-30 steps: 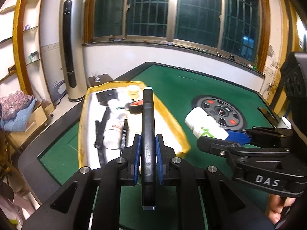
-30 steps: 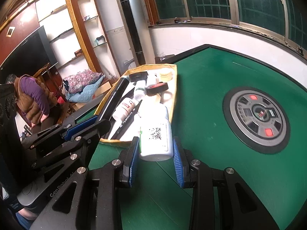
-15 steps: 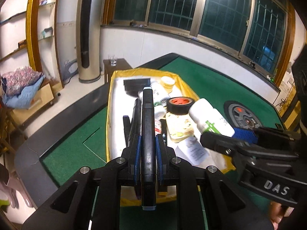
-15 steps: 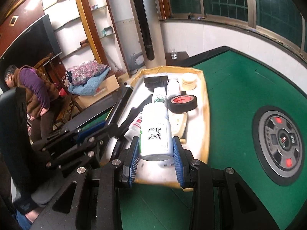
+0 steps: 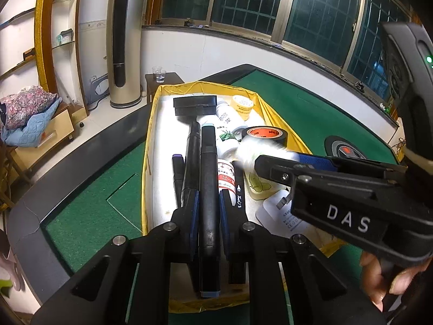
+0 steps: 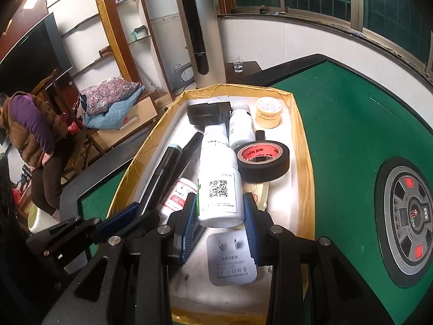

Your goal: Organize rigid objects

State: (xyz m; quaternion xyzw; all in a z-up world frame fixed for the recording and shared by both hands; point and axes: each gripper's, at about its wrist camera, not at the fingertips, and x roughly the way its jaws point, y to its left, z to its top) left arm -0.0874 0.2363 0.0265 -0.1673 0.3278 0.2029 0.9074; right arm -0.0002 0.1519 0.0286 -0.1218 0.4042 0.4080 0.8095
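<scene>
**Marker and bottle held over the yellow tray**

Marker and white bottle each sit in a gripper above the yellow-walled tray, which looks like the collecting place for the loose rigid items. The left gripper has its jaws pinched nearly together on the dark marker's barrel, gripping it mid-length so both ends stick out and it lies lengthways along the tray, in line with the other pens already resting there. That alignment seems deliberate: it should drop neatly beside them.

The right gripper has its jaws partly spread, the blue pads pressing the bottle's wider base while its neck points toward the tray's far end. It hangs over the tray's middle, above a white charger plug and just beside the black tape roll. At the tray's far end lie a black box and a small cream jar.

Both items, I judge, are ready to be lowered and let go.
</scene>
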